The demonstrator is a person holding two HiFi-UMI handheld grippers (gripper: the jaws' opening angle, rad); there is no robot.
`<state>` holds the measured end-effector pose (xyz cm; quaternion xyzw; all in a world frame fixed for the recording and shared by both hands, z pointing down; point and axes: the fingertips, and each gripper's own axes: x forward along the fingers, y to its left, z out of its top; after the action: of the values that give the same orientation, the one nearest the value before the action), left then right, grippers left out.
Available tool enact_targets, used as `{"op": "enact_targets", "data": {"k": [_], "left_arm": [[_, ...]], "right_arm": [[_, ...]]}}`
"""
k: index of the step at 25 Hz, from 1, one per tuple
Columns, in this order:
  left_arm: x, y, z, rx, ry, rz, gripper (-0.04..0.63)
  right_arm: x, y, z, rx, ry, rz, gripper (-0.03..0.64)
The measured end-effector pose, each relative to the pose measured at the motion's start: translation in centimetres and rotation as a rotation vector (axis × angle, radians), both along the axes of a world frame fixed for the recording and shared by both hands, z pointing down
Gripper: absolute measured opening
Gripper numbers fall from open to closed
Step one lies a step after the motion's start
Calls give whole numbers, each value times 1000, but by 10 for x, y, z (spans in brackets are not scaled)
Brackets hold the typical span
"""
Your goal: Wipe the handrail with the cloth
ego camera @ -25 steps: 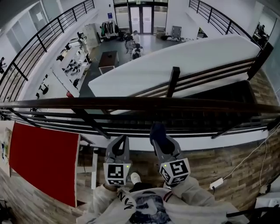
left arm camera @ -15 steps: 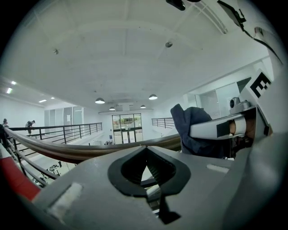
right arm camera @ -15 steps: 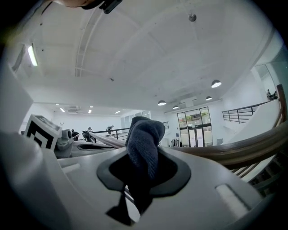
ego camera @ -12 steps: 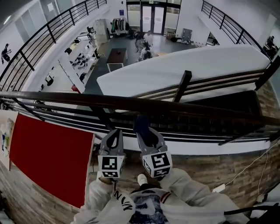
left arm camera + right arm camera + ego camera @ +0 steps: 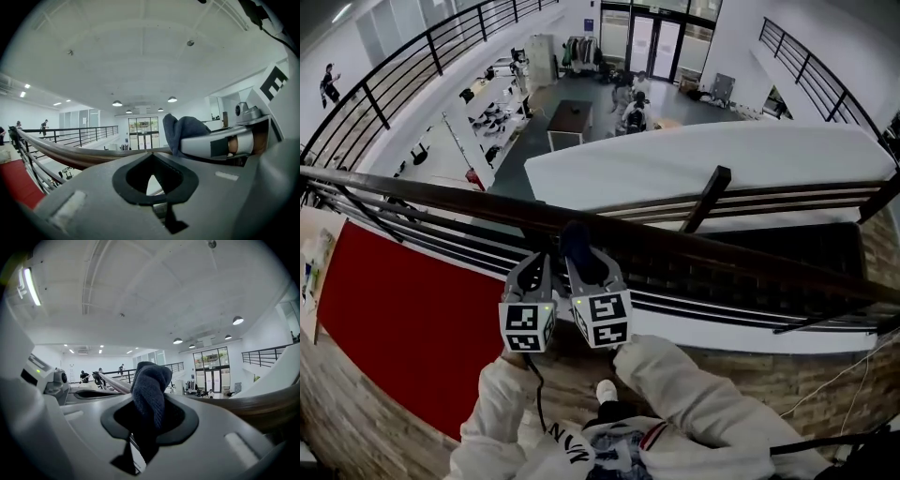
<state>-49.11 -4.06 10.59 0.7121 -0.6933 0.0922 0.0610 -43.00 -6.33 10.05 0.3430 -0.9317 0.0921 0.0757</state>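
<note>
Right gripper (image 5: pixel 580 255) (pinching the cloth (image 5: pixel 575 238)) at the handrail's (image 5: pixel 722 255) near edge.

Right gripper (image 5: pixel 584 262), cloth (image 5: pixel 575 238) and left gripper (image 5: pixel 533 262) have shifted left, reaching the handrail (image 5: pixel 431 196).

Plain dark blue fabric cloth (image 5: pixel 575 240); dark brown wooden handrail (image 5: pixel 441 201). The grey left hand-held gripper (image 5: pixel 535 266) and grey right hand-held gripper (image 5: pixel 584 259) bear black-and-white square markers. A flat red panel (image 5: pixel 394 319) lies left.
</note>
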Motion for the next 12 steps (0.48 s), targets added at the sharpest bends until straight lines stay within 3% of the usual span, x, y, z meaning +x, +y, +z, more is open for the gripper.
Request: {"op": "enact_targets", "data": {"k": [9, 12], "left_arm": [[-51, -36, 2, 19, -34, -70, 2], [-62, -38, 1, 25, -21, -91, 2]], "right_arm": [[-63, -42, 8, -8, 55, 11, 94], [-75, -49, 7, 33, 107, 31, 92]]}}
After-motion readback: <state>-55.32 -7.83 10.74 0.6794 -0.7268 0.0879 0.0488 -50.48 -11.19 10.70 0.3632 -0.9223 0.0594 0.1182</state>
